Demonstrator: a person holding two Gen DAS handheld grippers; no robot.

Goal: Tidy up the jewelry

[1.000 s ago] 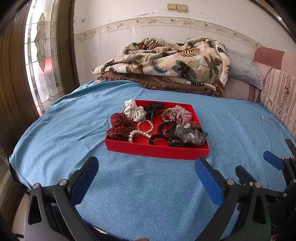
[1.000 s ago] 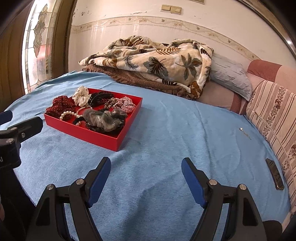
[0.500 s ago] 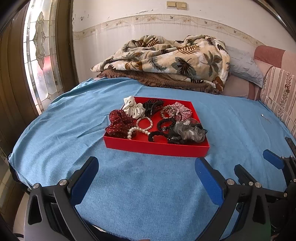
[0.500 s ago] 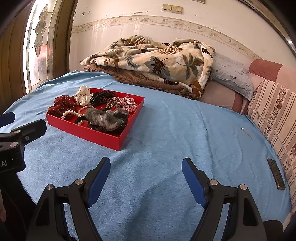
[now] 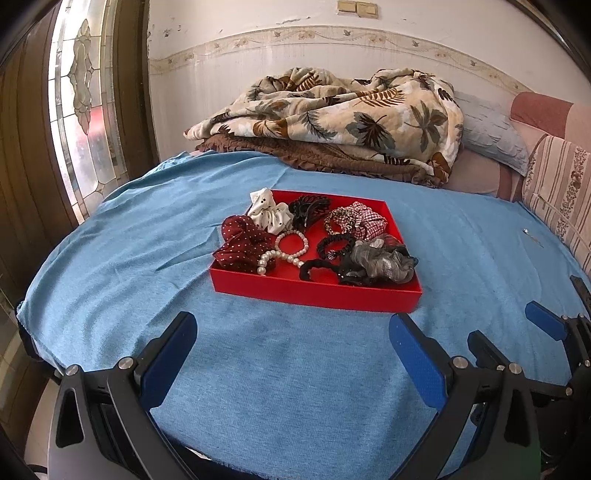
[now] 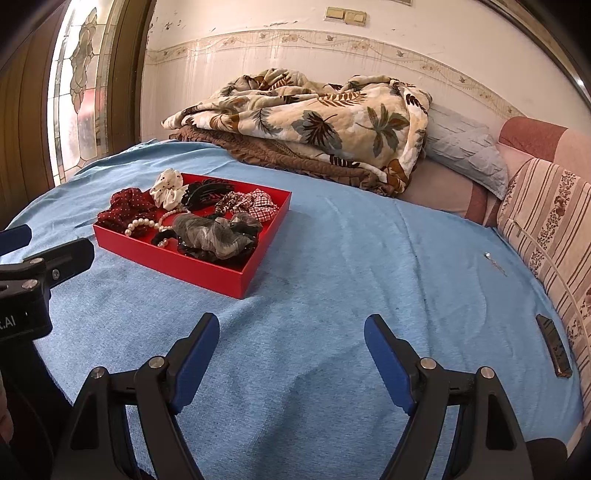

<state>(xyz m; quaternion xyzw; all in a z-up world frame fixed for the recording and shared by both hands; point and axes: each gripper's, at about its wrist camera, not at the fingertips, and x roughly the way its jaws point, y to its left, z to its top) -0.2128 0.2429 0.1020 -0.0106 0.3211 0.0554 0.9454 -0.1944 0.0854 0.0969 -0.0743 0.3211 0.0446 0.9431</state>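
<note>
- Both our grippers, left & right, were wide open w/ nothing held.
- The red tray of jewelry sat on the bed, ahead of us.
- Best go slow & pick one piece, e.g. the pearl bracelet.

A blue woven bedspread covers the bed across the lower half of the view. At 12 o'clock a leaf-print cream quilt lies heaped on a brown ruffled blanket against the stained white wall with its floral border strip. At 9 o'clock daylight enters a leaded stained-glass window. At 3 o'clock sit a grey pillow and striped floral cushion.
</note>
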